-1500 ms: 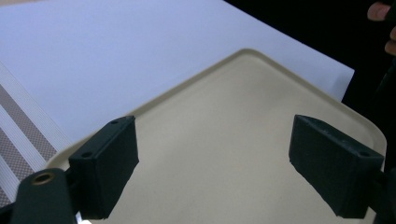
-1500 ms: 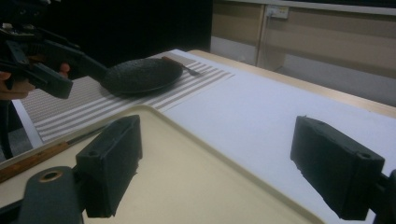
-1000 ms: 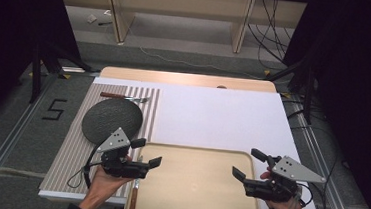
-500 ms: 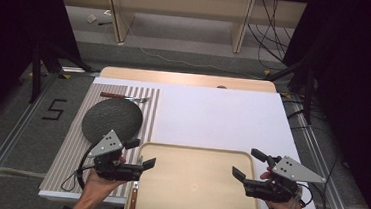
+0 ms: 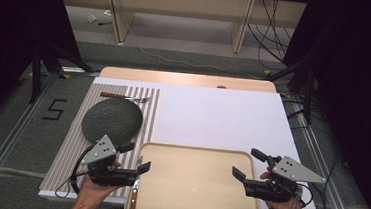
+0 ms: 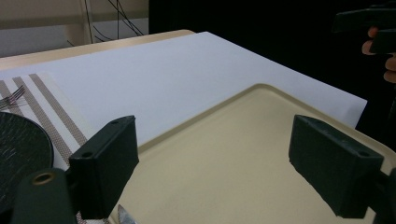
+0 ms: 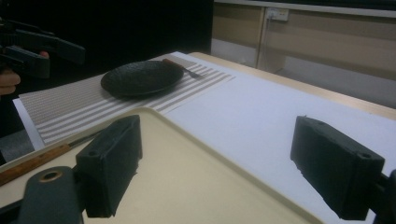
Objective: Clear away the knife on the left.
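A: Tray [image 5: 194,185]: a pale cream, rimmed rectangle at the near middle of the table, on a white sheet [image 5: 222,117] that covers most of the tabletop. Nothing stands on its flat middle.

B: Where are the two grippers?

A: One at each side of the tray. The left gripper [image 5: 141,168] is held in the person's left hand [image 5: 91,192] at the tray's near left edge, with its jaws pointing right over the rim. The right gripper [image 5: 241,171] is held at the tray's right edge, with its jaws pointing left toward the tray.

B: What are the jaws doing?

A: Both pairs are spread wide with nothing between them. In the left gripper view the tray's surface shows in the gap between the jaws. In the right gripper view the tray's far corner and the white sheet show in the gap.

B: What else is on the table?

A: A striped placemat [image 5: 70,145] lies to the left of the tray. A dark round plate [image 5: 112,120] sits on it, just beyond the left gripper. A fork [image 5: 124,97] with a reddish handle lies along the mat's far end, apart from the plate. A knife [image 5: 132,203] with a wooden handle lies at the tray's left edge, just below the left gripper; whether it touches the gripper I cannot tell.
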`<state>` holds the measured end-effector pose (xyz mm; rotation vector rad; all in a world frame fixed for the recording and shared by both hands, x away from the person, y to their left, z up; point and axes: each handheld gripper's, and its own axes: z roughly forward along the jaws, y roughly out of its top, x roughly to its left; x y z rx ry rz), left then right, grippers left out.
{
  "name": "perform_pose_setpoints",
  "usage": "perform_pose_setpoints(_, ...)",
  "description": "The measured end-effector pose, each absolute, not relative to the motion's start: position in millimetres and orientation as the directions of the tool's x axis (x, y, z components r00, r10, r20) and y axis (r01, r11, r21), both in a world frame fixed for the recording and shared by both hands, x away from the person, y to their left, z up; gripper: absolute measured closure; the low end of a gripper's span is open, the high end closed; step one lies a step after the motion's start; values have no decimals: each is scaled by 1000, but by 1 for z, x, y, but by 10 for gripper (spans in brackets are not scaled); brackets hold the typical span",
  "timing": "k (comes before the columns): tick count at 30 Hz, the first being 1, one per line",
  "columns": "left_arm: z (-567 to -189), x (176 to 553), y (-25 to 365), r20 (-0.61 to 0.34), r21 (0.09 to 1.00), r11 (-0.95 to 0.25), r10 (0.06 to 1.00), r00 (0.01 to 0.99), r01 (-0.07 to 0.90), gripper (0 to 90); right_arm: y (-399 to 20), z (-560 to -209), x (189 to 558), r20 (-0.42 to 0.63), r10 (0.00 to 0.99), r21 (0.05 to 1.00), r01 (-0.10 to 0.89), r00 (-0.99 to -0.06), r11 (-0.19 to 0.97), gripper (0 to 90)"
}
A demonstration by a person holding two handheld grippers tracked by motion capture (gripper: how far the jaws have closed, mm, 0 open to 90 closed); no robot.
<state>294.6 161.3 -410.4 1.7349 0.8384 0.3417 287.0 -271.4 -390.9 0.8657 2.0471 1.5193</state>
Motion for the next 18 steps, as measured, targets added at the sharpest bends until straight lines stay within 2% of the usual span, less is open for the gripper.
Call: perform_pose_setpoints(18, -411, 297, 160, -184, 924, -126, 682, 708, 361, 155, -272, -391, 287, 14, 709, 955, 220, -705, 200, 176)
